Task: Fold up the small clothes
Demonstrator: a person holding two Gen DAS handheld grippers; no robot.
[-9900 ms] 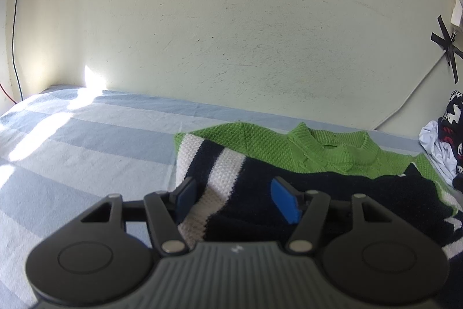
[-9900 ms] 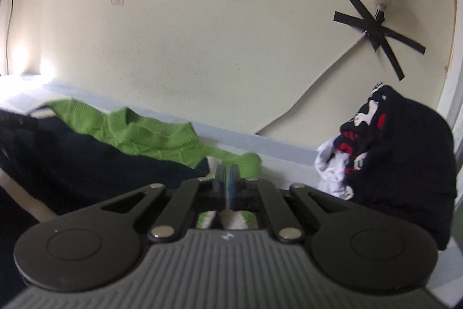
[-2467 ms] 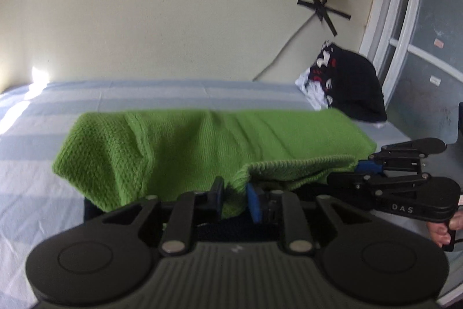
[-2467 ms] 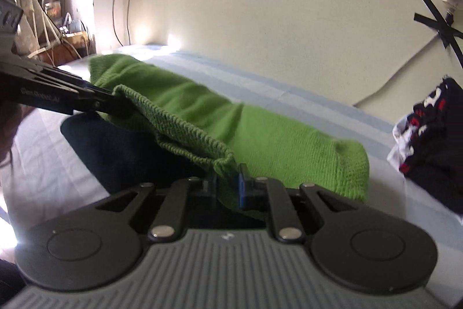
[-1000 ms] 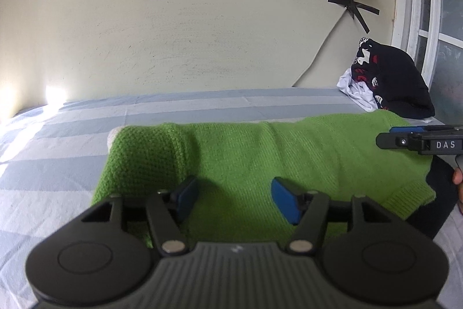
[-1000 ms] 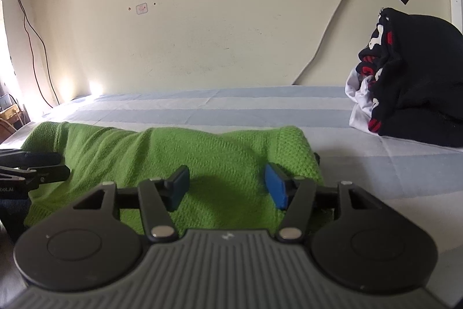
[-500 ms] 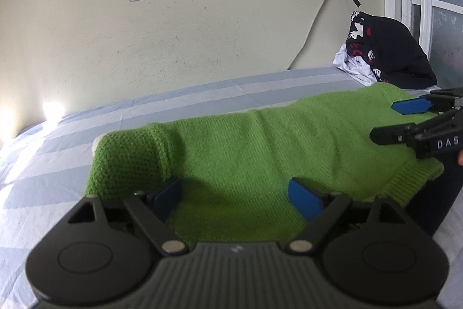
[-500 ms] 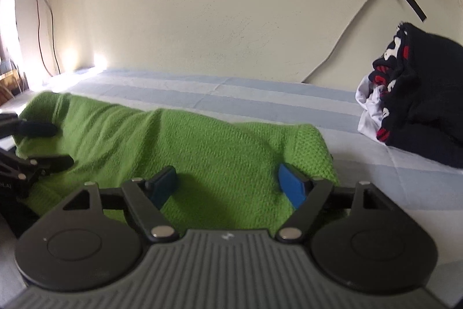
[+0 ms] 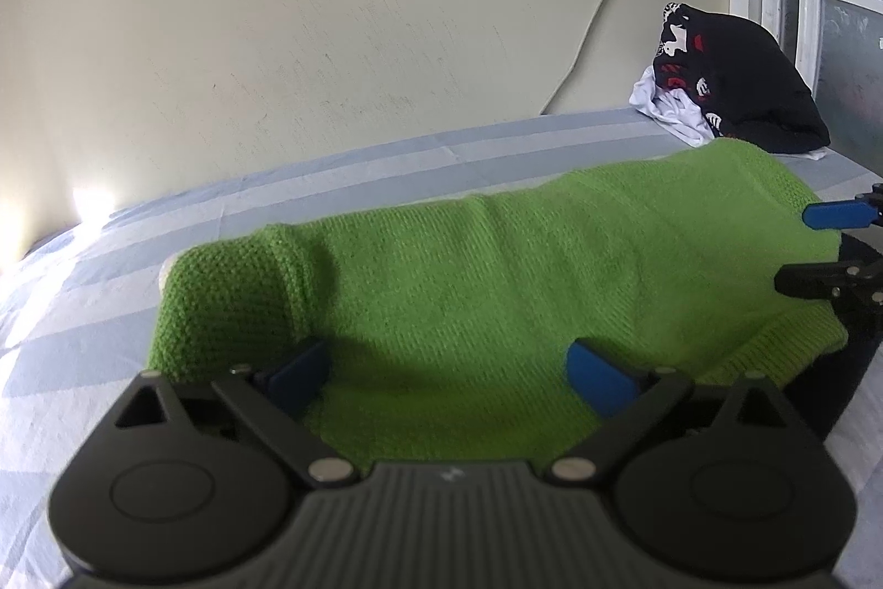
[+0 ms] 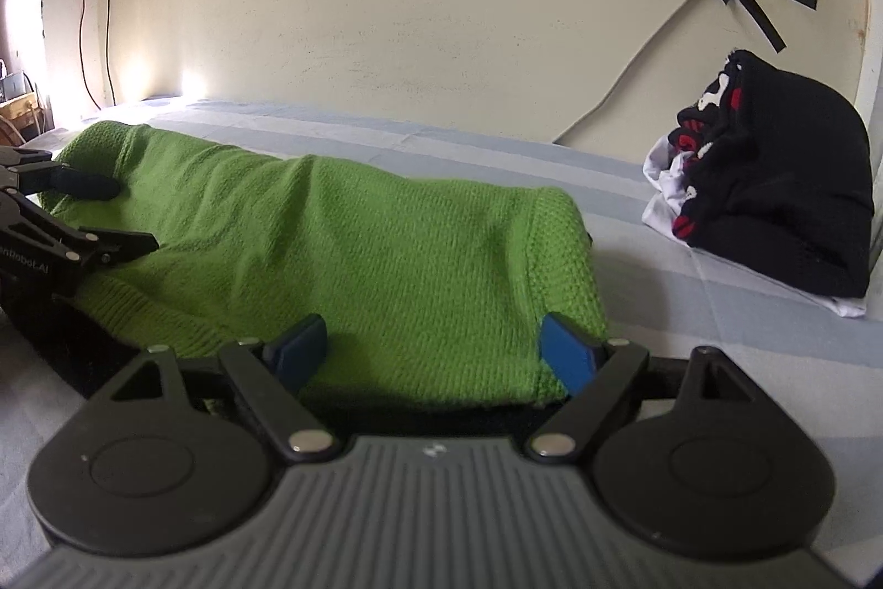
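here the green sweater (image 9: 496, 291) lies folded across the striped bed sheet (image 9: 386, 158), dark fabric showing under its edge. the left gripper (image 9: 450, 368) and right gripper (image 10: 433, 346) have just spread their jaws wide and grip nothing, sweater loose between them. at two o'clock sits a black clothes pile (image 10: 772, 180).

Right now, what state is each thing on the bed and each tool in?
Green knitted sweater: folded over, lying flat on the bed, held by neither tool.
Left tool: open, jaws have just been opening, above the sweater's near edge.
Right tool: open, jaws have just been opening, nothing pinched.
Pile of black, red and white clothes: heaped, unfolded, against the wall.
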